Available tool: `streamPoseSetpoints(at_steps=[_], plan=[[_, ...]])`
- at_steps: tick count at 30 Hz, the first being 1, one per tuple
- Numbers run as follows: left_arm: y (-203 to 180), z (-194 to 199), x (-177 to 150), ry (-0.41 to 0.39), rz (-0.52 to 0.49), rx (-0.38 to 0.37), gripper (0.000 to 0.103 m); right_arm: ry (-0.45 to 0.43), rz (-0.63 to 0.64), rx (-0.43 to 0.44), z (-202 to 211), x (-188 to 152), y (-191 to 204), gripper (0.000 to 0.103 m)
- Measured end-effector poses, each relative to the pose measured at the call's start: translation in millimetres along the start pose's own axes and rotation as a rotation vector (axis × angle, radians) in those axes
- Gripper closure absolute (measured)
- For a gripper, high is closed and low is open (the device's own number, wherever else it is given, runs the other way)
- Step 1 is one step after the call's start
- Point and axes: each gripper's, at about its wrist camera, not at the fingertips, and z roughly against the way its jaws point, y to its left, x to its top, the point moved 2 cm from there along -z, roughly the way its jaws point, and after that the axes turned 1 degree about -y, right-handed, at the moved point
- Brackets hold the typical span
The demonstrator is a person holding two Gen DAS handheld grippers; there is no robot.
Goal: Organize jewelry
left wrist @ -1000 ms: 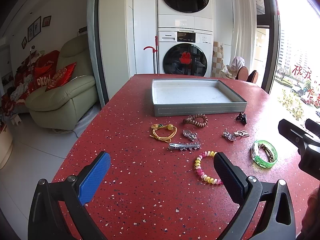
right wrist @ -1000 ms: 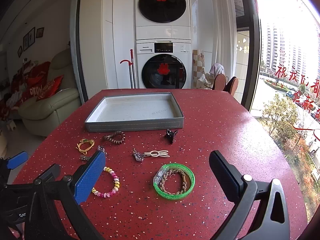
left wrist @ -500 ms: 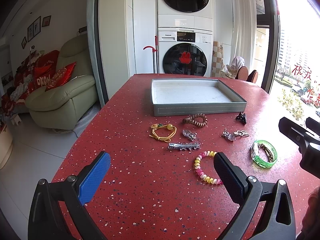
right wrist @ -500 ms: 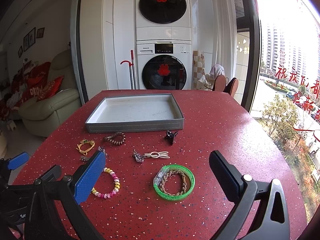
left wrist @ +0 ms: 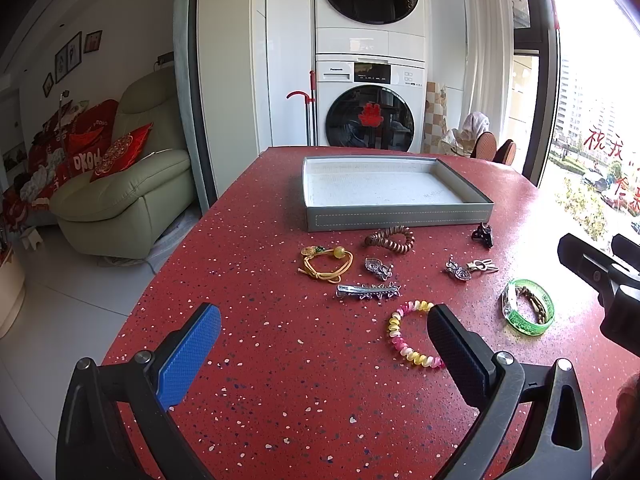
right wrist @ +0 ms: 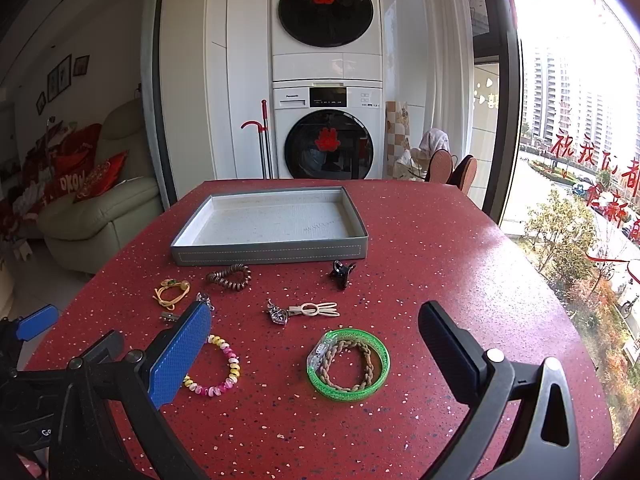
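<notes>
An empty grey tray [left wrist: 396, 219] [right wrist: 272, 257] sits mid-table. In front of it lie a brown coil tie [left wrist: 390, 239], a yellow cord bracelet [left wrist: 326, 265], a silver clip [left wrist: 368, 291], a black claw clip [right wrist: 341, 273], a beige clip [right wrist: 316, 310], a pink-yellow bead bracelet [left wrist: 408, 340] [right wrist: 218, 370] and a green bangle [right wrist: 349, 364] holding a braided tie. My left gripper [left wrist: 320, 344] stands open, held above the near table, the bead bracelet by its right finger. My right gripper [right wrist: 316, 344] is open, hovering over the green bangle.
The red speckled table [left wrist: 280, 400] drops off at its left and right edges. A stacked washer and dryer [right wrist: 326, 120] stand behind it, a cream sofa [left wrist: 128, 196] to the left and a large window at right.
The right gripper has tilted slightly down and nearer the green bangle. The left gripper has hardly moved.
</notes>
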Motion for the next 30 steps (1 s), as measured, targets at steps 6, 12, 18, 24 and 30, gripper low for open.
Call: streamPoseSetpoints(at_steps=[6,12,18,24,30], plan=[[-0.6,-0.6,-1.0,0.001,-0.001,0.000,0.000,0.001,0.000,-0.001,0.0,-0.1,0.1,0.000],[-0.4,-0.6,-0.8,0.002,-0.001,0.000,0.000,0.001,-0.001,0.000,0.0,0.0,0.1,0.000],[-0.6,-0.7,-1.0,0.002,-0.001,0.000,0.000,0.001,0.000,0.000,0.0,0.0,-0.1,0.000],[-0.5,-0.6,-0.6,0.003,-0.001,0.000,0.000,0.001,0.000,0.000,-0.1,0.0,-0.1,0.000],[-1.5,-0.9,-2.2,0.003,-0.005,0.001,0.000,0.001,-0.002,0.004,-0.5,0.1,-0.6,0.000]])
